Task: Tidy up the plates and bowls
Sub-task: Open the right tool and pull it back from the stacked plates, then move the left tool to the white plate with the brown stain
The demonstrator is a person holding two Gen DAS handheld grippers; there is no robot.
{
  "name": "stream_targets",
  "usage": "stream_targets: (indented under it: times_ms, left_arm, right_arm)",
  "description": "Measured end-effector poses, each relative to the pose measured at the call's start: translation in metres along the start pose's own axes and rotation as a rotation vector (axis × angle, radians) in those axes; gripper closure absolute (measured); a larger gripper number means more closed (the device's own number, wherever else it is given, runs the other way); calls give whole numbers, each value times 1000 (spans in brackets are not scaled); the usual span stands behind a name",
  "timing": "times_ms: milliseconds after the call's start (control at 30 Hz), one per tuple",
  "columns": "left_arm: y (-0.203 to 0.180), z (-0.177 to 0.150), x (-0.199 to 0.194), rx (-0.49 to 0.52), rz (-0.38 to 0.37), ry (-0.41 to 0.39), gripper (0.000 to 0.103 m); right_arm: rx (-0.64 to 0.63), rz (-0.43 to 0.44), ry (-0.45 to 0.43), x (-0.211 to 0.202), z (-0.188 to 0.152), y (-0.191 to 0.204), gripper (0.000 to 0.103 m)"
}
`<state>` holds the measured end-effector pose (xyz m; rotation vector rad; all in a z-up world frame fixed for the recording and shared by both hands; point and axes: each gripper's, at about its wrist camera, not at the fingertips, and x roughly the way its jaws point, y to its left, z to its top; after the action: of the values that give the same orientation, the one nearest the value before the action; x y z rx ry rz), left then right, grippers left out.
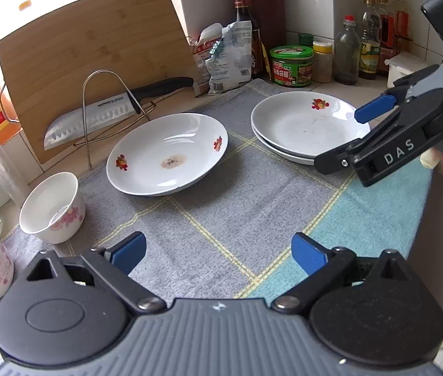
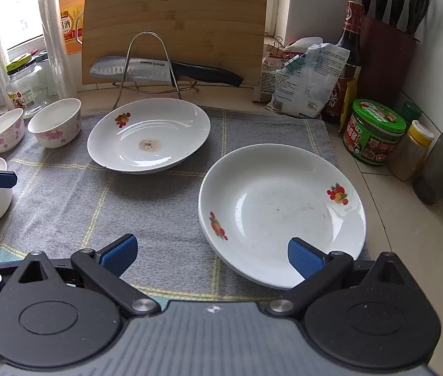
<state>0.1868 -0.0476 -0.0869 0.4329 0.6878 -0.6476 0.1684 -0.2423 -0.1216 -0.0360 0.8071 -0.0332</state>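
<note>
Both my grippers — left (image 1: 218,255) & right (image 2: 212,255) — gape empty; stack (image 2: 281,213) started, stained plate (image 2: 148,134) prob. goes next.

Grey checked cloth (image 2: 165,219) on the counter, bamboo cutting board (image 2: 174,25) leaning at the back with a Supor knife (image 2: 158,70) in a wire rack (image 2: 148,62) before it, knife block (image 2: 387,47), sauce bottle (image 2: 348,62), green-lidded tub (image 2: 375,131), clipped bags (image 2: 309,81) at right.
</note>
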Motion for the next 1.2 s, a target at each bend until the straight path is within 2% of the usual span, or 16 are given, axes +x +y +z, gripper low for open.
stream_targets:
  times_ms: [200,367,533,667,967,1200]
  left_arm:
    - [13,-6,-3,-23,-37,-10,4]
    - [15,-4,-1,-15,-39,-8,4]
    - [16,5,12,-50,-9,23,4]
    - [17,17,23,-82,10,47,4]
    - [29,36,41,-226,71,120,4]
    - [51,46,49,-242,59,165,4]
  right_arm:
    - [-42,-20,-1,-9,-3,30,0]
    - [-123,-26,-6,-7,2,37,0]
    - [-182,26,-13,9,12,28,0]
    - [-238,101,-16,32,26,15,0]
    - [-364,224,-9,79,56,1,0]
    - [-453,272,0,100,69,7,0]
